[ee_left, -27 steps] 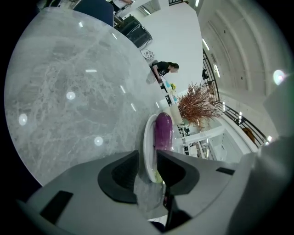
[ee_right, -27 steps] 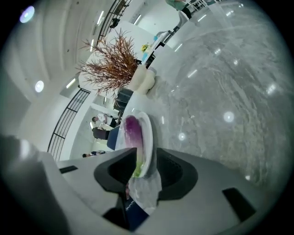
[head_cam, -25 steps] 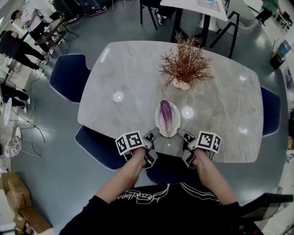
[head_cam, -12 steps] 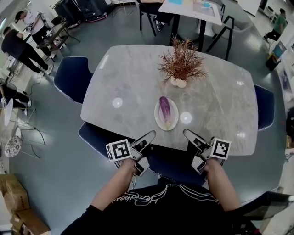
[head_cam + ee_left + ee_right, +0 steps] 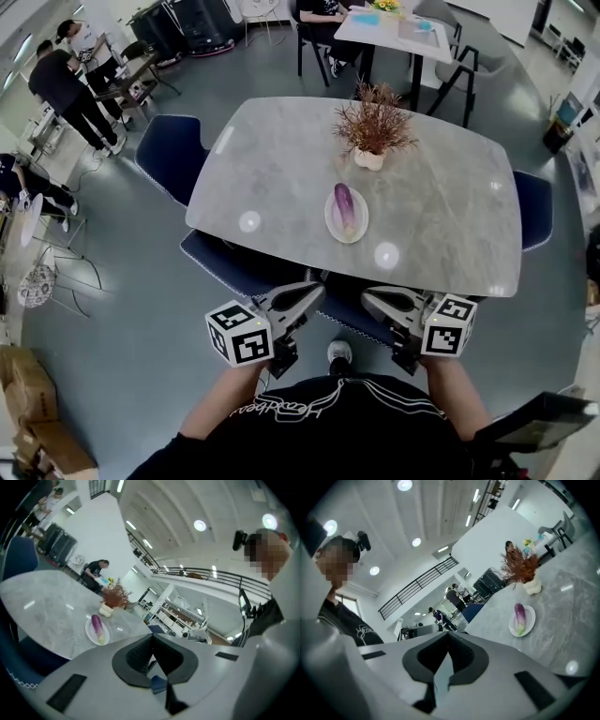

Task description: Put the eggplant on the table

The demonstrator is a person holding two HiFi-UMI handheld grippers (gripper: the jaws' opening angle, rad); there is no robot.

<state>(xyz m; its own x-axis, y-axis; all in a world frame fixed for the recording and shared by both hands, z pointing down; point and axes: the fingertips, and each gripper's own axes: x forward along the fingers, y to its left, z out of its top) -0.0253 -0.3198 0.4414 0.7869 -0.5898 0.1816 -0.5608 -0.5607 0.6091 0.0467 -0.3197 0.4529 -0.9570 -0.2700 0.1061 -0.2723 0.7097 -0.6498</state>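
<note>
Grey marble worktop [image 5: 281, 159] fills the upper middle of the head view. Potted dry plant [image 5: 373, 127] stands near its far edge. My left tool [image 5: 317, 291] and right tool [image 5: 367, 296] are at lower centre, off the worktop's near edge. Both have their jaws together, nothing between them. White plate [image 5: 329, 218] is mid-worktop, just below the plant. Eggplant [image 5: 344, 204] lies on the plate, well apart from both tools.

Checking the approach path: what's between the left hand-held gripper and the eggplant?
In the head view: a blue chair tucked under the near edge, then bare table up to the plate holding the eggplant. Nothing else.
</note>
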